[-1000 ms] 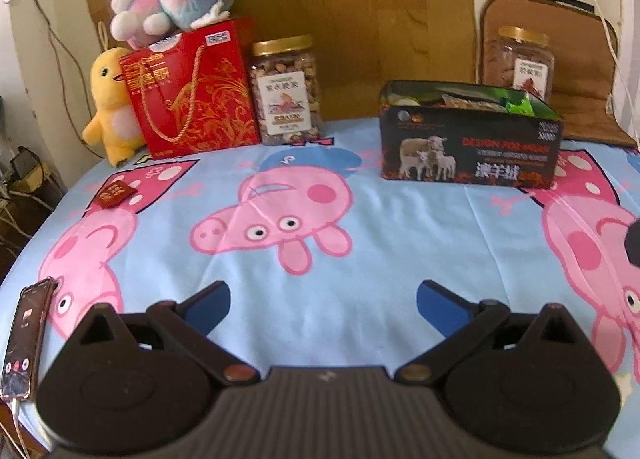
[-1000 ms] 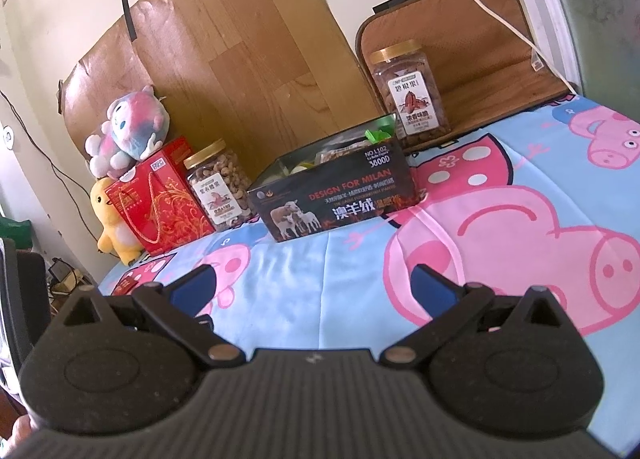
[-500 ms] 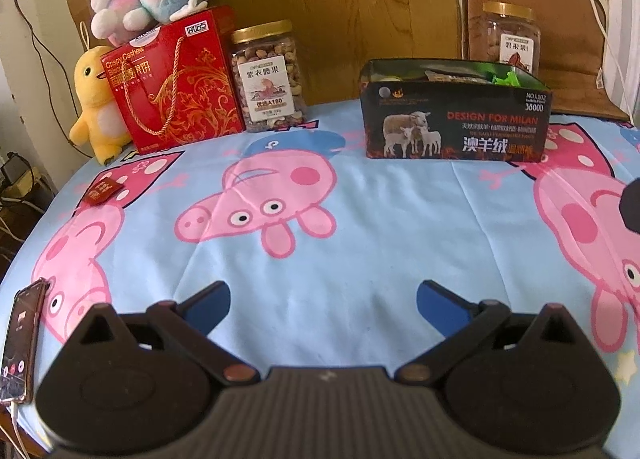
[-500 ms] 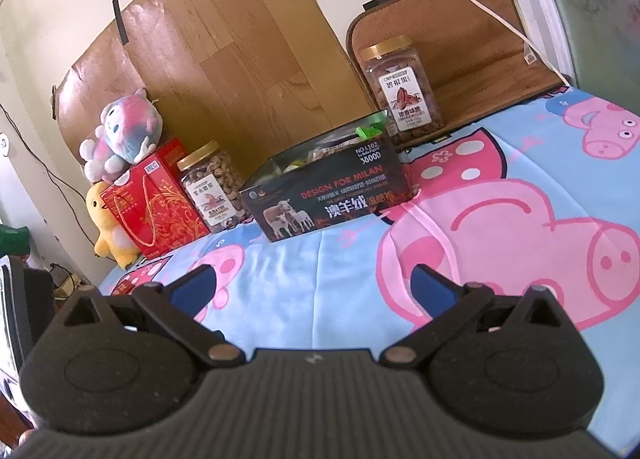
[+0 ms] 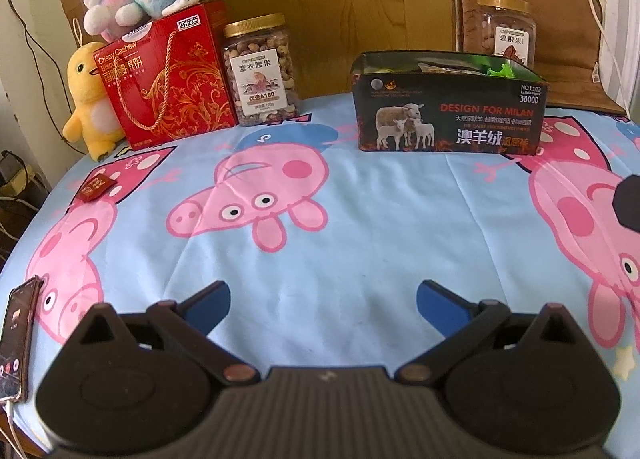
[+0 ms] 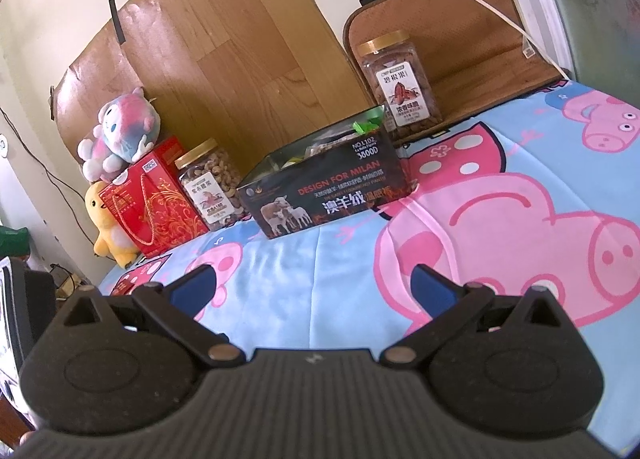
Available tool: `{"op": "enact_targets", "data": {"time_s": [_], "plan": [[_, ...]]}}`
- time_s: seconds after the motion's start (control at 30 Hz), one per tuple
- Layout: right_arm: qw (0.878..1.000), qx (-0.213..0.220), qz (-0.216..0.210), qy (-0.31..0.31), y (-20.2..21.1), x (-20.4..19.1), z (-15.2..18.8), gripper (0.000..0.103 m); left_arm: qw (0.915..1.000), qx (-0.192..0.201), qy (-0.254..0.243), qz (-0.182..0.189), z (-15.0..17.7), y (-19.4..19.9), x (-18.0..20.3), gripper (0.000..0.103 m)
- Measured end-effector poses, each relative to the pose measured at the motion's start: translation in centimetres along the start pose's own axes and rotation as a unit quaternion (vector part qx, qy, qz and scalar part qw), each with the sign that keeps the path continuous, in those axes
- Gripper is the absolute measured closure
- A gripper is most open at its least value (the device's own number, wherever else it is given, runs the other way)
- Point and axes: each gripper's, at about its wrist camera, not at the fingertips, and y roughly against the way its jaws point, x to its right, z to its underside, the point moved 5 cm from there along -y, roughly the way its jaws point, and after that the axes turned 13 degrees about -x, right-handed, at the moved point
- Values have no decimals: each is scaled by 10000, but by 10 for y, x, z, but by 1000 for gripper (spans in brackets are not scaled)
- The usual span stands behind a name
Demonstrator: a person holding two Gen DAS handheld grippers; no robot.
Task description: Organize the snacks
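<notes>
Both views drawn nearer the black box (image 5: 450,123), left hand-held gripper (image 5: 322,299) and right hand-held gripper (image 6: 314,285) spread wide, empty

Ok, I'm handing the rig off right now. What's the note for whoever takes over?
Left tongs: open, empty, above the bedsheet.
Right tongs: open, empty, above the sheet too.
Black box: open-topped, at the back middle, with some packets already inside.
Cashew jar: left of the box, beside the red gift box.
Pecan jar: behind the box's right end, against the brown cushion.
Small red packet: loose on the sheet at the left.
Done: nothing in hand; what went in earlier cannot be told.
Left: probably the red packet first, then the jars.
</notes>
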Motion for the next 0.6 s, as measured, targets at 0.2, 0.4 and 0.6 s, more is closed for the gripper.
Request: {"op": "enact_targets", "data": {"time_s": [0.2, 0.4, 0.6], "plan": [[10000, -7, -10, -4, -1, 1, 0, 0, 10000, 7, 1, 0, 1, 1, 1, 0], [10000, -36, -15, -7, -1, 1, 1, 0, 10000, -9, 4, -9, 1, 0, 1, 0], [10000, -46, -18, 5, -2, 1, 2, 0, 10000, -14, 27, -2, 2, 0, -1, 0]]}}
